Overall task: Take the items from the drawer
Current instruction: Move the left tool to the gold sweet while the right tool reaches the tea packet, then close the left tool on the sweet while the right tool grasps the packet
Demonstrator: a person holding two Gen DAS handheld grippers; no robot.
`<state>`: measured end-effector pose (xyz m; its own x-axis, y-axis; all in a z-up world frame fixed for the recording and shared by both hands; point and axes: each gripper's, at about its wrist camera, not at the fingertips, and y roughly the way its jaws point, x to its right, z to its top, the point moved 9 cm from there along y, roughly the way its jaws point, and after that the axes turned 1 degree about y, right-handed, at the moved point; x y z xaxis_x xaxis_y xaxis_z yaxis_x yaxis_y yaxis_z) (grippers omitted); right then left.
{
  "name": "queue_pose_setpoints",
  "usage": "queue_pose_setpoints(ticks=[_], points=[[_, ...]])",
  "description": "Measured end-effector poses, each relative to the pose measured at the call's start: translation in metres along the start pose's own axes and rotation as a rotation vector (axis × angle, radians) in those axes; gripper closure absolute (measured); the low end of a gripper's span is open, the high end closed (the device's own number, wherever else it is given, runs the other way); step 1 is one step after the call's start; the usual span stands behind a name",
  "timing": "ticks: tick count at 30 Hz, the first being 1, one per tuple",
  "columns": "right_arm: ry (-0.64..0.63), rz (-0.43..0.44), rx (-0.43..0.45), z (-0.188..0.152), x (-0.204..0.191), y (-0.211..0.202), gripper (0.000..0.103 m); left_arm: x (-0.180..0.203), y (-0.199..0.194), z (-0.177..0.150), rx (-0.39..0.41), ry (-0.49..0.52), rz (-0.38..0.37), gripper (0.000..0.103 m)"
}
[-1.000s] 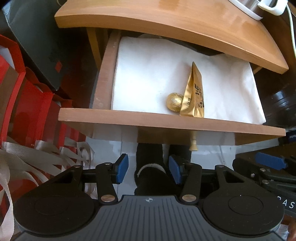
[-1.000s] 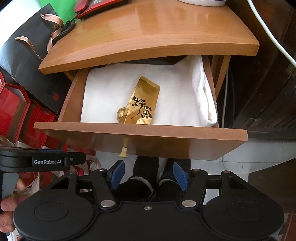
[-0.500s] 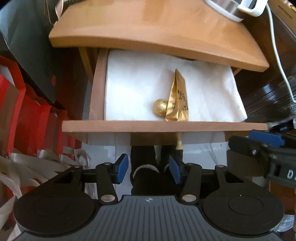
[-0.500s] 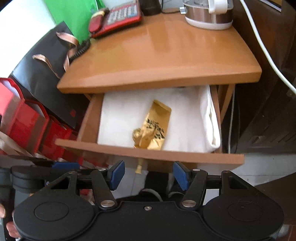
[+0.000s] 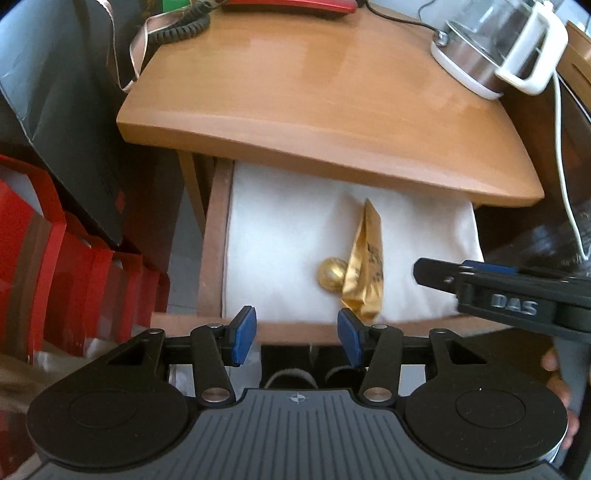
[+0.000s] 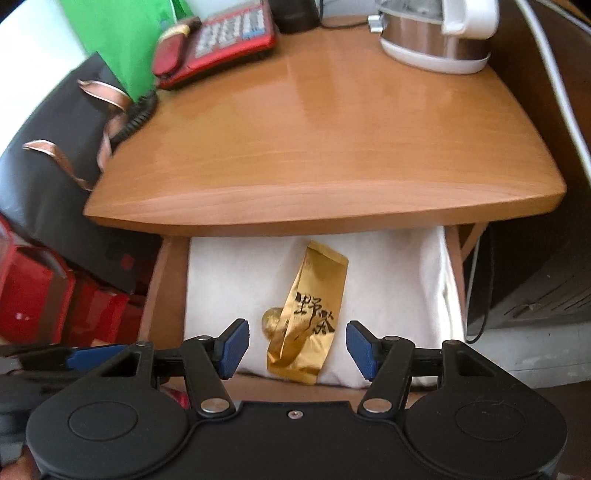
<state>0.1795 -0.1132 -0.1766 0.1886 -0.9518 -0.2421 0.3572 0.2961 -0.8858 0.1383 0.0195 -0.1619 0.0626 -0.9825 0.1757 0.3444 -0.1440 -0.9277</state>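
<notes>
Drawer [image 6: 168,280] stood pulled out so you could reach in; gold pouch [image 6: 312,314] and gold ball [image 6: 271,321] lay on its white cloth [image 6: 399,295], just ahead of your right gripper [image 6: 297,349], jaws wide and empty; left gripper [image 5: 297,339] likewise, ball just beyond

One gold packet [image 6: 312,314]; one gold ball [image 5: 331,272]; one white cloth [image 6: 399,291]; one red phone [image 6: 221,44]; one kettle [image 6: 436,33].

Glossy wooden side table [image 6: 332,147], pale floor [image 6: 517,350]
</notes>
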Motion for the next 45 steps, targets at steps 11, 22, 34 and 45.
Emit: queue_pose_setpoints(ticks=[11, 22, 34, 45], points=[[0.042, -0.093, -0.086, 0.018, -0.002, 0.07, 0.046, -0.01, 0.02, 0.016, 0.0, -0.028, -0.024, 0.05], [0.04, -0.165, -0.146, 0.014, -0.007, 0.111, 0.048, -0.019, 0.036, 0.012, -0.028, -0.049, -0.041, 0.051], [0.007, -0.148, -0.157, 0.006, 0.001, 0.104, 0.069, -0.021, 0.042, 0.014, -0.042, -0.052, -0.037, 0.05], [0.057, -0.07, -0.186, -0.01, 0.026, 0.098, 0.076, 0.004, 0.073, 0.025, -0.091, 0.033, -0.012, 0.052]])
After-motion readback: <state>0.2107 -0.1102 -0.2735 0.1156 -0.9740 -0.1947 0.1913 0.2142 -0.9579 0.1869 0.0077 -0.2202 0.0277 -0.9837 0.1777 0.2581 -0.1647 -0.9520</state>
